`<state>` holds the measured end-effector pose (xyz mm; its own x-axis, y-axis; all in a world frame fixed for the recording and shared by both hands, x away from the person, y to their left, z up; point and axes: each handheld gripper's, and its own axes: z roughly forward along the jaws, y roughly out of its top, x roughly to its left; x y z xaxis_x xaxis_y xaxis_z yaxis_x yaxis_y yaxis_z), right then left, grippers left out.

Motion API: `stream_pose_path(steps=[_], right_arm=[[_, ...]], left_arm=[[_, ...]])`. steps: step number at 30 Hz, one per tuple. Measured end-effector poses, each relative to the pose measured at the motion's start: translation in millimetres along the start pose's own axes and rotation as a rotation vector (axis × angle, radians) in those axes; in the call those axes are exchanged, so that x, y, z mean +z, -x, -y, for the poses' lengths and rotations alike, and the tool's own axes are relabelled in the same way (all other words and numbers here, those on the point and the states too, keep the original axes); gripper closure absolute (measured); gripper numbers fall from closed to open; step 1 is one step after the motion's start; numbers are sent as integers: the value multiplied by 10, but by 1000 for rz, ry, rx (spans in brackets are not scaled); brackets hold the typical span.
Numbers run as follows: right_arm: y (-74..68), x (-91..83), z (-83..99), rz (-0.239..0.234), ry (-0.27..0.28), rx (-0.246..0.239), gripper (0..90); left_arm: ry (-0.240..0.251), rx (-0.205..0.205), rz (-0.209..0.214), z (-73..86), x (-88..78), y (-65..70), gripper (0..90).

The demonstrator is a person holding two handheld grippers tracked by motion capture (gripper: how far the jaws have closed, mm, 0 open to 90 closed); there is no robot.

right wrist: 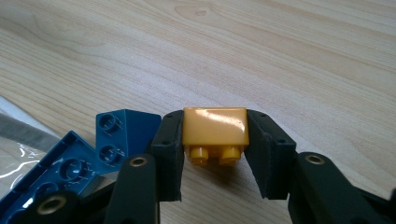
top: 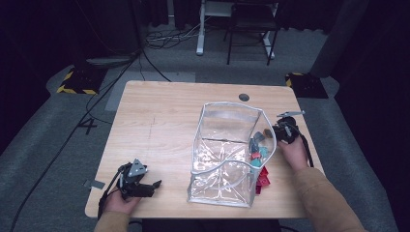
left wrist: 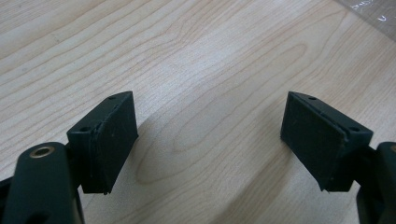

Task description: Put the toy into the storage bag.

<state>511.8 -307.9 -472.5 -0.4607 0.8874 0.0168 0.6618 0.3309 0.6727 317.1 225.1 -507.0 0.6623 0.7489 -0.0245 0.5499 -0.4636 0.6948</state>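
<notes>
While grey carpet, trailing cables and dark curtains surround it, the pale wood surface (top: 164, 121) carries a clear plastic bag (top: 227, 154) standing open toward its right edge, with coloured bricks (top: 258, 154) just beside it. Near the front left corner the left tongs (top: 153, 185) gape wide over bare wood, holding nothing. At the right edge the right tongs (right wrist: 215, 154) are closed on a yellow brick (right wrist: 215, 128), blue bricks (right wrist: 112, 135) lying just beside them.

Left tongs (left wrist: 210, 140) spread wide, low – right tongs (right wrist: 215, 154) clamped, gripping.
</notes>
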Motion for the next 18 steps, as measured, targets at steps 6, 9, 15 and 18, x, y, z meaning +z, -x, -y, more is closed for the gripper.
stream_pose_path(steps=[6,9,15,18], right_arm=[[-26,-171,-36,-25,41,-11,587],[-57,-355,-59,-40,73,-16,587],[-84,-644,-70,-73,129,6,587],[-106,-800,-76,-81,157,-2,587]], left_arm=[[-1,0,3,-2,2,-5,187],[-2,-1,-2,-14,13,-30,180],[-2,-9,-6,-40,40,-66,168],[-3,-10,-8,-43,41,-72,166]])
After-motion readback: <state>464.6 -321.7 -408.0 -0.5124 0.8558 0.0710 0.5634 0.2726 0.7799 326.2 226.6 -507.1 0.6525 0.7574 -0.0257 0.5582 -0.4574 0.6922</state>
